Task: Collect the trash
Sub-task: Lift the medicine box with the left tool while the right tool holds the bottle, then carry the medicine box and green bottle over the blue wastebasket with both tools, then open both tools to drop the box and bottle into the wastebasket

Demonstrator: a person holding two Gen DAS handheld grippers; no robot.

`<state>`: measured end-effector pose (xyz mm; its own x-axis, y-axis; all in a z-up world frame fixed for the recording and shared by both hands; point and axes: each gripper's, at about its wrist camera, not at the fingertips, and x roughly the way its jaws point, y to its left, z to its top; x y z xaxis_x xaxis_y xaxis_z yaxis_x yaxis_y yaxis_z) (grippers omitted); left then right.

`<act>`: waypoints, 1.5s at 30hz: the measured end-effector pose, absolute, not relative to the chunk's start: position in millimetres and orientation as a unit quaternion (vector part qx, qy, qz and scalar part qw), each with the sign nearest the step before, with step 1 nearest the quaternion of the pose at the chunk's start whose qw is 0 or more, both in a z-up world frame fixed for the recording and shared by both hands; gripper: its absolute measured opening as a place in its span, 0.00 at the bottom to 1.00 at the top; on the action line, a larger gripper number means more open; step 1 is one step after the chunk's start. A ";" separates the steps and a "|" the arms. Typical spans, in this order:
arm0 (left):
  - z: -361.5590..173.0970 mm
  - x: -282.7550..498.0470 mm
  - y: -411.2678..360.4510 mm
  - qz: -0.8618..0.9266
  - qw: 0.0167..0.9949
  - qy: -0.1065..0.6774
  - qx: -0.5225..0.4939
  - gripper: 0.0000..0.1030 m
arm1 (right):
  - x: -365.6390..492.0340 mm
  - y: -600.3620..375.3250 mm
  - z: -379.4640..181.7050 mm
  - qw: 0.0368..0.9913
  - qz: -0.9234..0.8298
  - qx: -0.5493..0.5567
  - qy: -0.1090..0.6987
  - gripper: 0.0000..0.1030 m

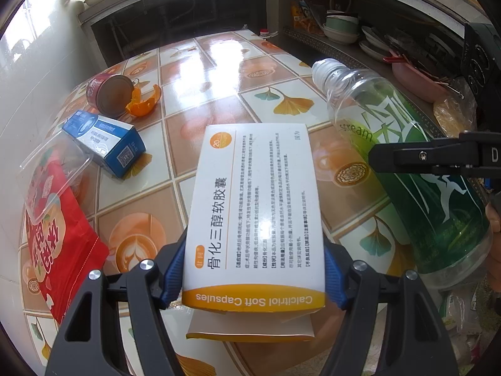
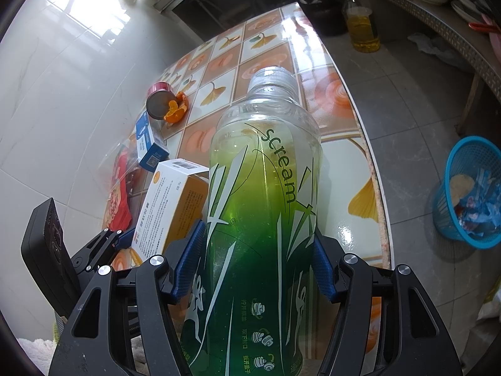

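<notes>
Meanwhile, the left gripper (image 1: 253,269) was clamped on a white-and-orange capsule box (image 1: 255,213), blue pads pressing its long sides, while the right gripper (image 2: 256,269) was closed around a green bottle (image 2: 263,206), cap (image 2: 273,76) pointing away. Both loads hung above the tiled table (image 1: 200,62). Left on it were a tin (image 1: 110,94) touching orange peel (image 1: 144,101), a blue carton (image 1: 105,142) nearby, and a red pouch (image 1: 59,244) partly under a clear tray (image 1: 54,178). A blue basket (image 2: 469,191), already holding scraps, stood on the floor beyond the table's edge. Judged from this, the carry was the step in hand: each grip would need to stay firm, the bottle swung over the basket first, and released only when low above the rim.
</notes>
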<state>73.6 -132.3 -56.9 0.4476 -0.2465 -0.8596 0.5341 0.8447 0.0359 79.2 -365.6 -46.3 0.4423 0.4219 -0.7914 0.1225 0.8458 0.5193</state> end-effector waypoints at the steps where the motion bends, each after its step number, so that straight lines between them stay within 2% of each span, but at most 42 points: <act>1: -57.0 73.4 -132.5 -0.234 0.837 0.471 0.153 0.68 | 79.2 -365.3 -45.7 0.808 0.093 0.262 0.519 0.58; 7: -48.0 77.4 -128.5 -0.236 0.843 0.463 0.141 0.68 | 78.6 -363.1 -40.4 0.809 0.103 0.273 0.511 0.58; 13: -24.3 83.1 -136.8 -0.255 0.850 0.439 0.142 0.68 | 67.6 -378.6 -24.0 0.823 0.105 0.303 0.469 0.58; 18: 6.0 91.3 -181.1 -0.318 0.837 0.420 0.150 0.68 | 39.0 -426.6 -14.7 0.835 0.051 0.337 0.431 0.58; 25: 28.0 109.3 -283.4 -0.439 0.768 0.443 0.145 0.68 | -33.3 -517.2 -26.3 0.831 -0.097 0.382 0.392 0.58; 30: -5.2 123.9 -377.7 -0.485 0.682 0.521 0.168 0.68 | -73.1 -551.5 -70.6 0.793 -0.168 0.423 0.404 0.58; 37: -99.8 134.8 -483.3 -0.454 0.581 0.638 0.223 0.68 | -66.6 -567.0 -157.3 0.722 -0.176 0.504 0.440 0.58; 44: -161.0 142.5 -558.1 -0.419 0.563 0.665 0.254 0.68 | -23.0 -620.6 -217.9 0.681 -0.207 0.513 0.479 0.58; 45: -164.1 145.3 -567.6 -0.419 0.565 0.665 0.249 0.72 | -16.9 -631.3 -222.3 0.677 -0.217 0.513 0.481 0.60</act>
<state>145.3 -567.6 -164.1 -0.2366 -0.1418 -0.9612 0.8055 0.5246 -0.2757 -16.9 -631.3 -222.3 0.4436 0.1990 -0.8739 0.7871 0.3797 0.4860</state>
